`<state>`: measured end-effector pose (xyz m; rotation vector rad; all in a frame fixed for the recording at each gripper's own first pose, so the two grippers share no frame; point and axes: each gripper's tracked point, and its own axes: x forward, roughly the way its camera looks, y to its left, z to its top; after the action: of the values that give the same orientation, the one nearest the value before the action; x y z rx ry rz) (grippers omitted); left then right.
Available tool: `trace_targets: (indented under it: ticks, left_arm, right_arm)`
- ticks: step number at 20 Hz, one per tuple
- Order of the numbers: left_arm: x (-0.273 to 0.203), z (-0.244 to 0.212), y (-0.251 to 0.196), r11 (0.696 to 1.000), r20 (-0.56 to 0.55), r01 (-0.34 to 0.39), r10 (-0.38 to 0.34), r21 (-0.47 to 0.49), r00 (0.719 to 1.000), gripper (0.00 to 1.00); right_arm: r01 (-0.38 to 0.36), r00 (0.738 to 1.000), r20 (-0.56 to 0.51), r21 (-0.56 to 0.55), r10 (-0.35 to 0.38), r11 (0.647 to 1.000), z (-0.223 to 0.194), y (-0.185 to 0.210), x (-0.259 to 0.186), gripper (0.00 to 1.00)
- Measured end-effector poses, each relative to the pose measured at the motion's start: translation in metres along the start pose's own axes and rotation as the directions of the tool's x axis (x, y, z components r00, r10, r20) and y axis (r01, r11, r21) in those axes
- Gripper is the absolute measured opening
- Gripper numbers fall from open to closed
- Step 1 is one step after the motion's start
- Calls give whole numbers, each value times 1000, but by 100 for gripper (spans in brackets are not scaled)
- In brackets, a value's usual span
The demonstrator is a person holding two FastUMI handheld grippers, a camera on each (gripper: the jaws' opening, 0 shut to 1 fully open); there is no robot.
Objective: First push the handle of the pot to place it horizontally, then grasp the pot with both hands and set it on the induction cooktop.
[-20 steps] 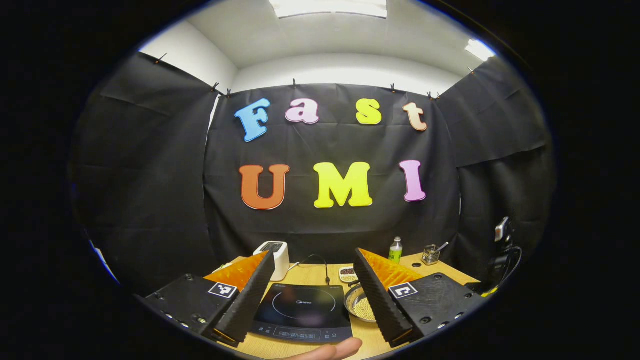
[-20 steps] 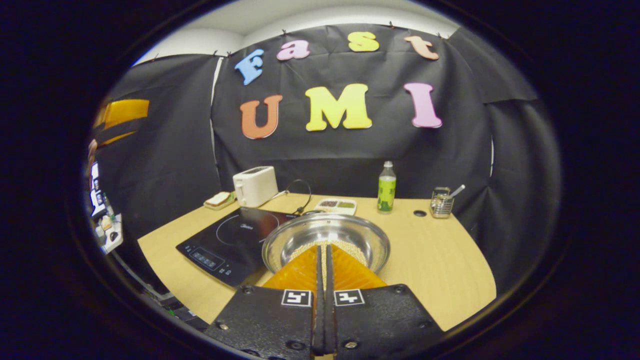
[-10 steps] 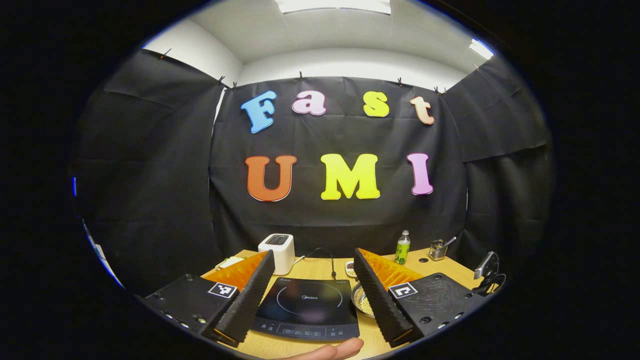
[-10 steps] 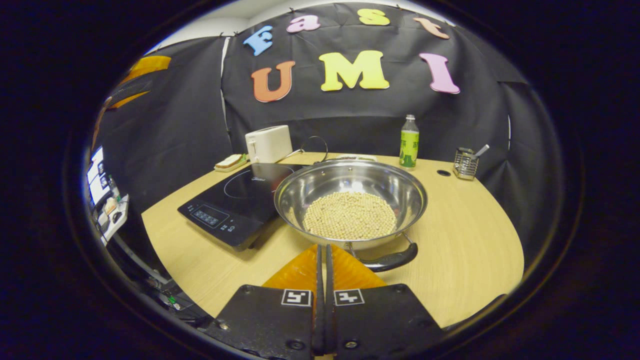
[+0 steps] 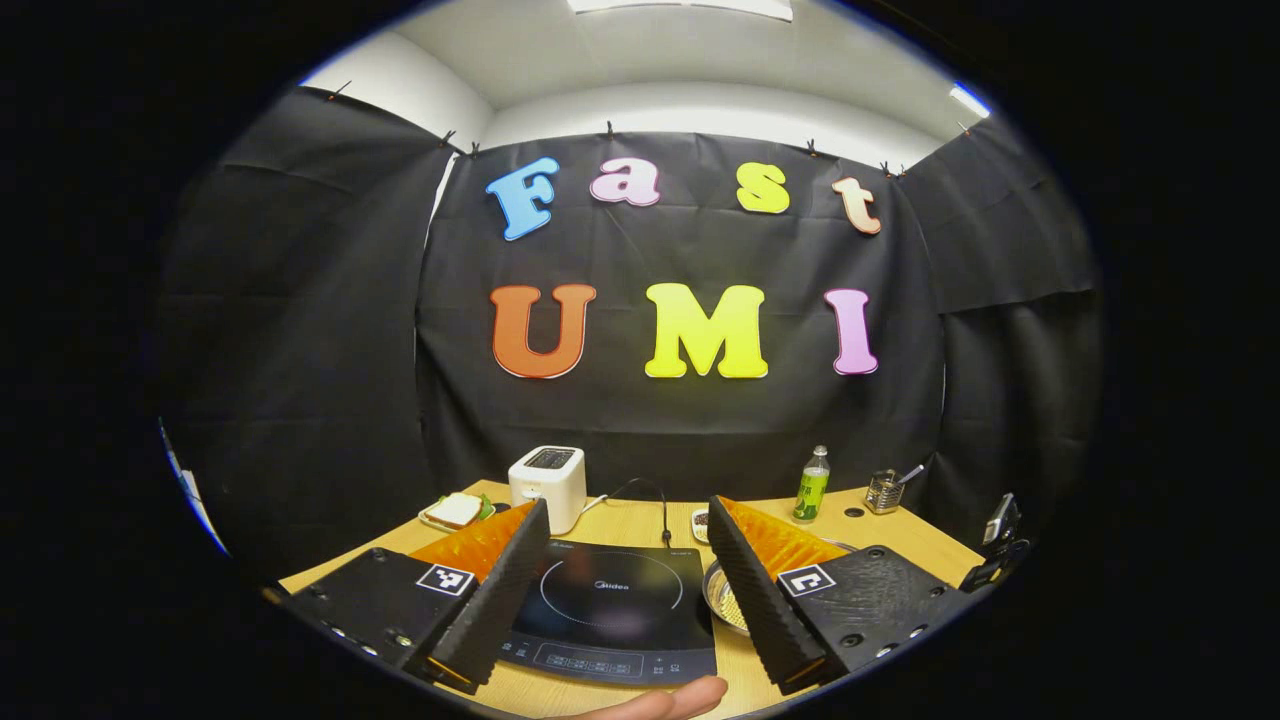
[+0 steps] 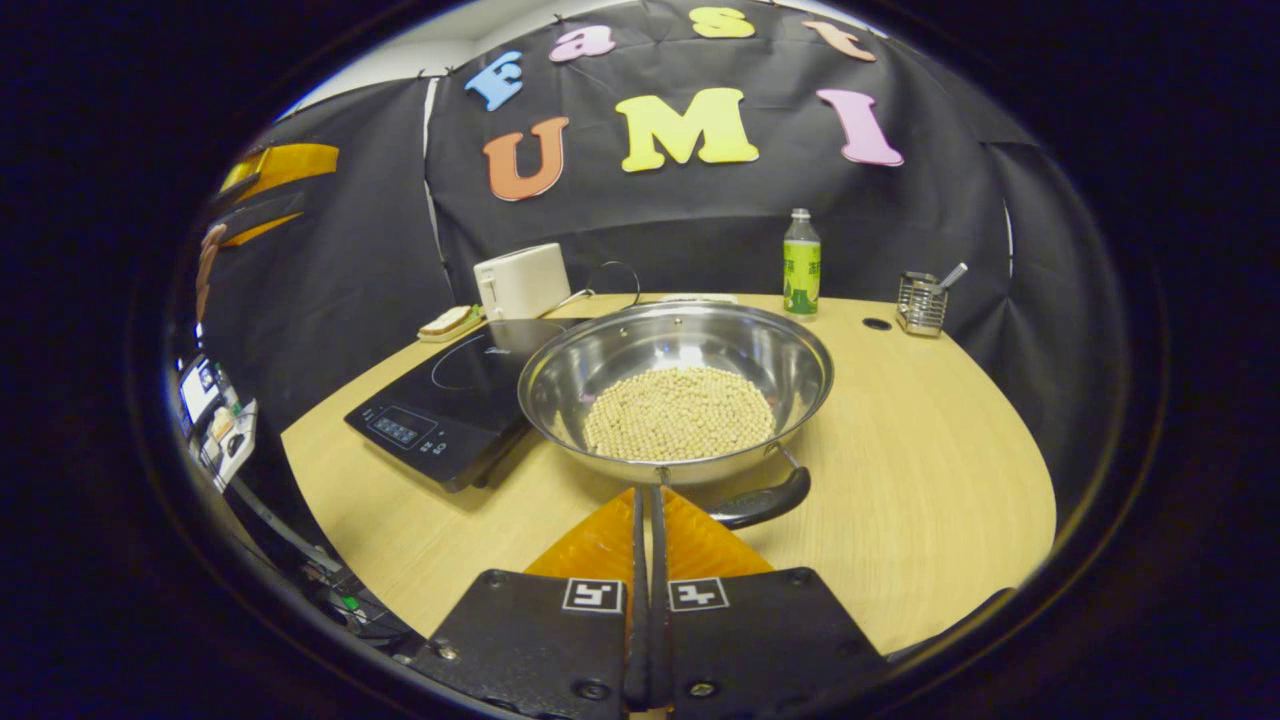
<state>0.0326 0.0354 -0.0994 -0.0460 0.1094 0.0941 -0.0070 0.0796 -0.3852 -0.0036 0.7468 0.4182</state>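
A steel pot holding small pale beans stands on the wooden table, just right of the black induction cooktop. Its black handle lies at the near right of the rim. My right gripper is shut with nothing in it, its tips just short of the pot's near rim and left of the handle. In the left gripper view, my left gripper hangs open above the cooktop, and a sliver of the pot shows beside its right finger. The left gripper also appears high at the left in the right gripper view.
A white toaster and a plate with a sandwich stand behind the cooktop. A green bottle and a wire utensil holder stand at the back right. A person's fingertip shows at the bottom.
My right gripper, still shut, has drawn back from over the pot to its near side, so the handle now shows. The left gripper view has tilted down slightly; that gripper stays open.
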Motion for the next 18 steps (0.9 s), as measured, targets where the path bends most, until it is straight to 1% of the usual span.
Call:
trace_targets:
  ticks: [1, 5, 9, 10, 13, 15, 16, 17, 18]
  left_arm:
    - [5, -4, -3, 1000, -4, 6, -6, -1, 1000, 94]
    - [22, -19, -12, 1000, -22, 30, -30, 1, 999, 94]
    - [30, -28, -27, 996, -35, 84, -84, -1, 996, 95]
    - [32, -28, -28, 996, -32, 88, -88, -1, 996, 95]
    - [34, -22, -26, 997, -25, 78, -78, 13, 997, 95]
    - [36, -12, -22, 998, 4, 60, -60, 24, 998, 95]
    - [38, -7, -20, 999, 17, 50, -51, 18, 999, 95]
    - [39, -4, -18, 999, 29, 40, -40, 3, 999, 94]
    - [40, -1, -18, 999, 35, 36, -35, -17, 999, 95]
  right_arm:
    - [0, 1000, -1, 0, 0, 1000, 0, -2, -1, 4]
    - [-5, 1000, -2, 8, 5, 1000, 2, -11, 0, 4]
    - [23, 1000, -2, 32, -23, 999, 7, -34, 1, 4]
    - [27, 1000, -4, 43, -27, 999, 8, -41, 1, 4]
    - [63, 998, -6, 73, -63, 995, 16, -63, 6, 4]
    - [89, 996, -13, 77, -88, 993, 19, -75, 8, 4]
    - [95, 995, -22, 81, -94, 992, 20, -80, 9, 0]
    - [101, 995, -27, 89, -99, 991, 23, -87, 11, 4]
    - [108, 994, -32, 94, -106, 990, 25, -92, 12, 1]
